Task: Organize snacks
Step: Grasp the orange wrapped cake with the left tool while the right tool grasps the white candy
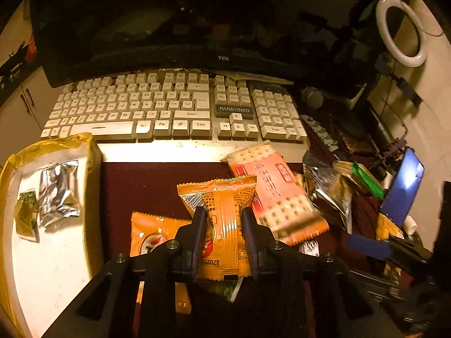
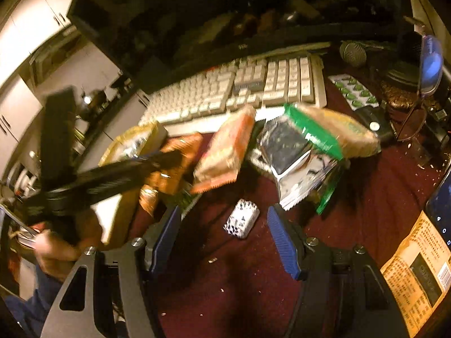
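Left gripper (image 1: 222, 219) clamps an orange packet (image 1: 225, 225); right gripper (image 2: 222, 225) gapes empty. Crinkly film could slip, dropping it short of the box (image 1: 50, 253).

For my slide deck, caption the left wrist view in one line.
Left gripper fingers pinching an orange snack packet before the keyboard.
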Motion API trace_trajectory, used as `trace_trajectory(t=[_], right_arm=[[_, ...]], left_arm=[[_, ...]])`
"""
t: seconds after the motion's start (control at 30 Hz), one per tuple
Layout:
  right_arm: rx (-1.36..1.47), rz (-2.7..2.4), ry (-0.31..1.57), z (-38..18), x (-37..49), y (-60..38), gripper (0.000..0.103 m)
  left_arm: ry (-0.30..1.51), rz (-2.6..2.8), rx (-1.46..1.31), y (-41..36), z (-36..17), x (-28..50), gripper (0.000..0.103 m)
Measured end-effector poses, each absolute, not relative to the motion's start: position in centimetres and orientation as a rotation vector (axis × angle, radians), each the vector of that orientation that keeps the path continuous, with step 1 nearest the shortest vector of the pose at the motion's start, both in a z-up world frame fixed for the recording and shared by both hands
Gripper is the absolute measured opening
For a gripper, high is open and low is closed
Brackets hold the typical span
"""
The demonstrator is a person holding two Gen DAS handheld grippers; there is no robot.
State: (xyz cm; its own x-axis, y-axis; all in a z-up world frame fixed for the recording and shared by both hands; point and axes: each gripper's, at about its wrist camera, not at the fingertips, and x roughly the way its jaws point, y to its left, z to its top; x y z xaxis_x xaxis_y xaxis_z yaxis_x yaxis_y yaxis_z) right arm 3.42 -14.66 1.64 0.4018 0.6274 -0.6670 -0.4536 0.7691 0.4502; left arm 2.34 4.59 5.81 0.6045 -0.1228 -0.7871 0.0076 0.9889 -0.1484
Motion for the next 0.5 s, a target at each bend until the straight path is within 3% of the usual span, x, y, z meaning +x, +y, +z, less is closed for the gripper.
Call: trace_trajectory(t=[0.17, 0.27, 0.37, 0.5], right_arm=[[0.112, 0.631, 0.934, 1.0, 3.4, -13.0, 0.053], [0.046, 0.602, 0.937, 0.5, 3.4, -11.8, 0.044], [0.005, 0.568, 0.945, -0.2, 3.6, -11.3, 0.026], [-0.021, 0.556, 0.932, -0.3, 3.6, -11.2, 0.019]], left_arm=[[0.873, -0.105, -0.162, 5.2, 6.7, -0.5, 0.027], [0.851, -0.114, -0.163, 5.0, 6.7, -1.2, 0.027], [0.841, -0.127, -0.171, 4.9, 6.6, -1.8, 0.027], [0.833, -0.134, -0.178, 5.0, 6.4, -2.1, 0.027]])
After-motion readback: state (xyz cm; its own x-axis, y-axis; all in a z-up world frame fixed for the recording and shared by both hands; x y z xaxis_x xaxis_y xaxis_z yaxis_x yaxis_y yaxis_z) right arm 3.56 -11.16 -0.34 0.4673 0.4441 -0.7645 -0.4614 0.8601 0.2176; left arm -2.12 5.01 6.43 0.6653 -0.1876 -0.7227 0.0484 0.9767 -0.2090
